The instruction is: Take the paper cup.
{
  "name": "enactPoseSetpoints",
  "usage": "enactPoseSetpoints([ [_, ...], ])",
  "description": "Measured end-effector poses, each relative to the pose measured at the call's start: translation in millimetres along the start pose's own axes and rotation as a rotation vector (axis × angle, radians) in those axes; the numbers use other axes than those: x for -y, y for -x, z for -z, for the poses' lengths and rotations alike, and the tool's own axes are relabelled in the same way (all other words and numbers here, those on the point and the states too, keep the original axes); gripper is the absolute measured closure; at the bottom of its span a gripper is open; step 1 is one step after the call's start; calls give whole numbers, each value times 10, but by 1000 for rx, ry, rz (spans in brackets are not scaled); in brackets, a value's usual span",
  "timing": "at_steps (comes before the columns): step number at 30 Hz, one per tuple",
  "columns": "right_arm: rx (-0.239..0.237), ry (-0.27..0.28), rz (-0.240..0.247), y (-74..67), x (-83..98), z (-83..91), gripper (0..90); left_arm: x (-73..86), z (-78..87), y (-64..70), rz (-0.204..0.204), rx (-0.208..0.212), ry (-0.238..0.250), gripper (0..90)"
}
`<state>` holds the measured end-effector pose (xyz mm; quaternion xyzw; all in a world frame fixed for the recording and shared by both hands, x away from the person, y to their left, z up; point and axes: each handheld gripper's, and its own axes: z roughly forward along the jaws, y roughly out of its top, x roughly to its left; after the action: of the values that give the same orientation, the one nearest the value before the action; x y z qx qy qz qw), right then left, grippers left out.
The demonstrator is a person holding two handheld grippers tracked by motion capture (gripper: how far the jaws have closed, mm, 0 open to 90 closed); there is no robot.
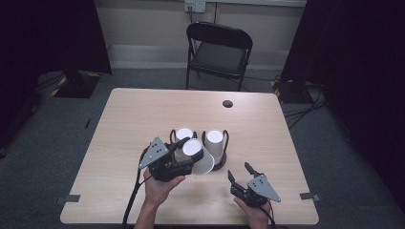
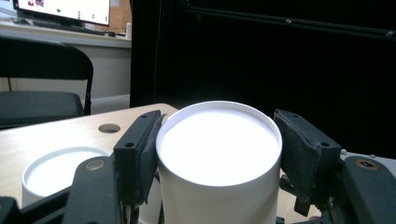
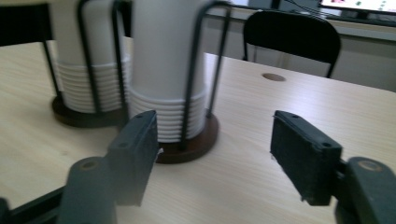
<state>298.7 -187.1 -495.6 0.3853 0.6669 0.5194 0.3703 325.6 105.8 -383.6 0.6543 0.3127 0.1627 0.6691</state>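
one white cup point(image 1: 197, 155) is clamped in the l gripper point(image 1: 184, 160) beside the two racked stacks point(image 1: 215, 143), not yet set down; r gripper point(image 1: 242, 174) gapes wide, nothing held.

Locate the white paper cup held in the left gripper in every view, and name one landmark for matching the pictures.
High view: the held cup lies tilted at centre, in front of the two cup racks.
Left gripper view: the held cup sits at centre, base towards the camera, clamped between the black jaws.
Right gripper view: I cannot pick it out; the racked stacks stand at upper left.
Shared landmark: the round hole in the table.
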Motion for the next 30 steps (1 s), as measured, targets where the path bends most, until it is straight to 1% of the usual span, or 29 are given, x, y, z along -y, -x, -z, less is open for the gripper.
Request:
enactPoseSetpoints([
  [2,-35,17,2,-62,-5,-12,353,39,11,-10,21,-6,1,347],
  [3,-45,20,12,-96,-9,-20,366,59,15,-26,34,4,1,347],
  [4,-77,33,23,-169,-19,-46,391,86,16,-45,46,7,-1,347],
  [5,-92,39,21,-192,-22,-53,405,100,17,-54,47,-1,-5,347],
  [6,-92,39,21,-192,-22,-53,405,117,20,-66,48,-9,-14,347],
  [7,-126,57,25,-248,-34,-70,427,133,22,-78,54,-11,-19,347],
  [8,-126,57,25,-248,-34,-70,427,146,28,-89,61,-10,-20,347],
  [9,-146,68,37,-304,-48,-83,449,168,44,-100,76,-7,-19,347],
  [10,-146,68,37,-304,-48,-83,449,168,44,-100,76,-7,-19,347],
  [11,-166,81,47,-355,-58,-94,473,180,55,-108,86,-3,-18,347],
  [12,-166,81,47,-355,-58,-94,473,188,61,-107,97,-5,-15,347],
  [13,-189,91,36,-391,-57,-97,491,202,72,-113,103,-5,-19,348],
  [15,-208,103,31,-414,-51,-101,516,241,85,-120,128,-1,-27,347],
  [16,-219,106,32,-427,-47,-104,545,257,84,-118,136,1,-28,347],
  [17,-219,106,32,-427,-47,-104,545,257,84,-118,136,1,-28,348],
  [19,-236,107,43,-462,-42,-101,569,301,78,-126,162,18,-37,347],
  [20,-236,107,43,-462,-42,-101,569,301,78,-126,162,18,-37,347],
  [21,-252,112,43,-470,-44,-98,584,316,74,-135,167,26,-40,347],
  [22,-253,116,44,-473,-44,-97,586,348,65,-145,175,38,-46,347],
  [23,-252,119,44,-476,-43,-96,593,364,60,-148,192,50,-42,347],
  [24,-252,119,44,-476,-43,-96,593,364,60,-148,192,50,-42,347],
  [25,-252,123,46,-481,-40,-97,593,395,58,-167,229,67,-40,347],
  [26,-252,123,46,-481,-40,-97,593,395,58,-167,229,67,-40,347],
  [27,-258,136,53,-482,-41,-93,598,412,55,-178,244,66,-42,347],
  [30,-260,147,59,-487,-42,-89,603,442,47,-184,267,67,-42,347],
])
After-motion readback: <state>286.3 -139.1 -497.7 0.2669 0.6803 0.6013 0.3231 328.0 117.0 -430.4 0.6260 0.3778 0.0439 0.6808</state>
